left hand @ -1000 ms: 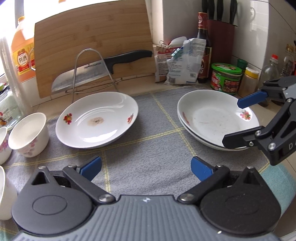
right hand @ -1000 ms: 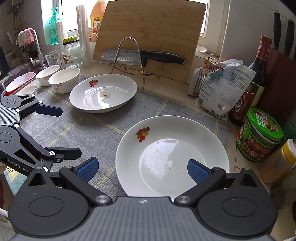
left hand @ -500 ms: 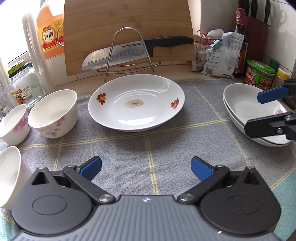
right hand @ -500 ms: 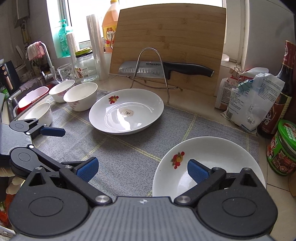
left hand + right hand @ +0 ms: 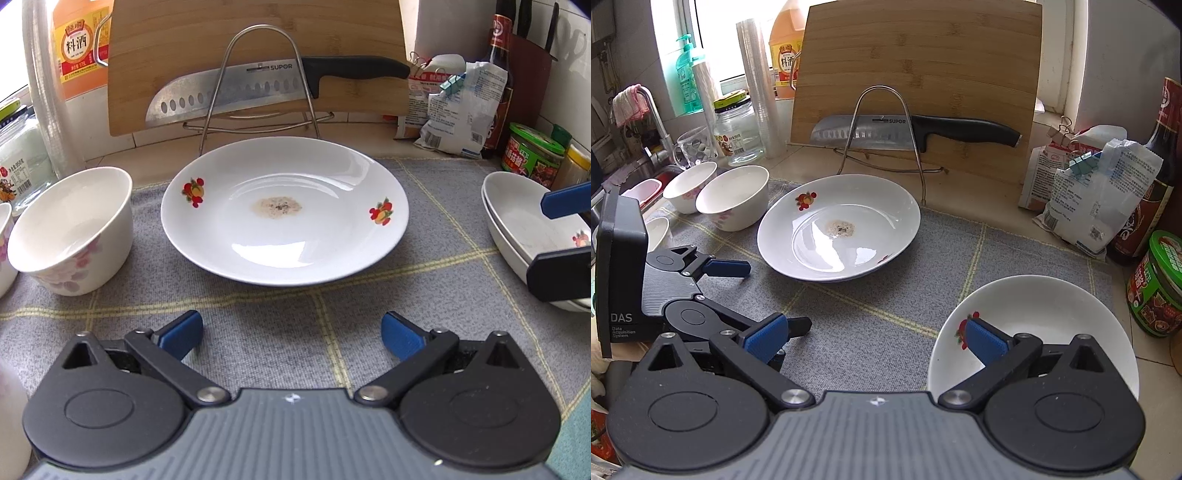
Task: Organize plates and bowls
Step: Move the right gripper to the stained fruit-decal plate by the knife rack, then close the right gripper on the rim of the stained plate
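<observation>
A white plate with fruit prints and a brown smear (image 5: 284,218) lies on the grey mat straight ahead of my left gripper (image 5: 291,334), which is open and empty a little short of its near rim. It also shows in the right wrist view (image 5: 838,229). Two stacked white plates (image 5: 524,229) lie at the right. My right gripper (image 5: 875,339) is open and empty, its right finger over the top stacked plate (image 5: 1034,325). White flowered bowls (image 5: 74,232) stand left of the single plate; several show in the right wrist view (image 5: 733,201).
A wire rack with a knife (image 5: 273,83) and a bamboo cutting board (image 5: 255,40) stand behind the plate. Bags (image 5: 458,110), bottles and jars (image 5: 532,155) crowd the back right. A sink and tap (image 5: 646,110) are at the far left.
My left gripper has swung left and closer, so the single plate is now centred ahead of it. My right gripper has pulled back from the stacked plates. Both stay open.
</observation>
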Action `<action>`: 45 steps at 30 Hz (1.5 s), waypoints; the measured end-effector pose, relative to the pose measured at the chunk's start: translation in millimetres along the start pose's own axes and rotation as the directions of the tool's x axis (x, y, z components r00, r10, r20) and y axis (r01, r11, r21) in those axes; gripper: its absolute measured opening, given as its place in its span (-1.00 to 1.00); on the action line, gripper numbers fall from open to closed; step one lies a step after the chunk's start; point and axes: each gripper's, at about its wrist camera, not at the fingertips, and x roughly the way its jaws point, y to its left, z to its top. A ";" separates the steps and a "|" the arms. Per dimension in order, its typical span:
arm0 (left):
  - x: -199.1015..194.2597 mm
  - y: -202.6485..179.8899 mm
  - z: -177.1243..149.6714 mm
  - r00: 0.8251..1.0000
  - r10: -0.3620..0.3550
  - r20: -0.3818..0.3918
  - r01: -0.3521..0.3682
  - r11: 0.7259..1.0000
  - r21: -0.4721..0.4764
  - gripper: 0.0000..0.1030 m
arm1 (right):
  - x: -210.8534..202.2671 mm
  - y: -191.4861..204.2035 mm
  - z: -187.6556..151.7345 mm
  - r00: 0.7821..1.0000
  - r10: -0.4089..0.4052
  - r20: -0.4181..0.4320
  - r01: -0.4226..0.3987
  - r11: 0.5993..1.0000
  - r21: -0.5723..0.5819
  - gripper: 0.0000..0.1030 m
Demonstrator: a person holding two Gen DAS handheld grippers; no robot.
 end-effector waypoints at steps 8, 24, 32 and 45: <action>15.1 0.3 12.6 1.000 0.001 0.023 -0.001 1.000 0.006 1.00 | 21.7 5.9 15.3 0.999 0.000 -0.042 -0.001 1.000 -0.015 1.00; 17.6 2.0 13.2 0.999 0.000 0.044 0.000 1.000 0.005 1.00 | 96.4 -18.4 85.6 0.982 0.128 -0.142 -0.138 0.988 -0.066 1.00; 17.5 2.7 12.2 0.999 0.001 0.055 -0.002 1.000 0.006 1.00 | 134.7 -34.9 98.4 0.954 0.201 -0.224 -0.204 0.979 0.008 1.00; 14.8 3.2 9.3 0.998 -0.011 0.067 0.009 1.000 0.020 1.00 | 174.5 -38.9 114.2 0.916 0.307 -0.259 -0.306 0.951 0.044 1.00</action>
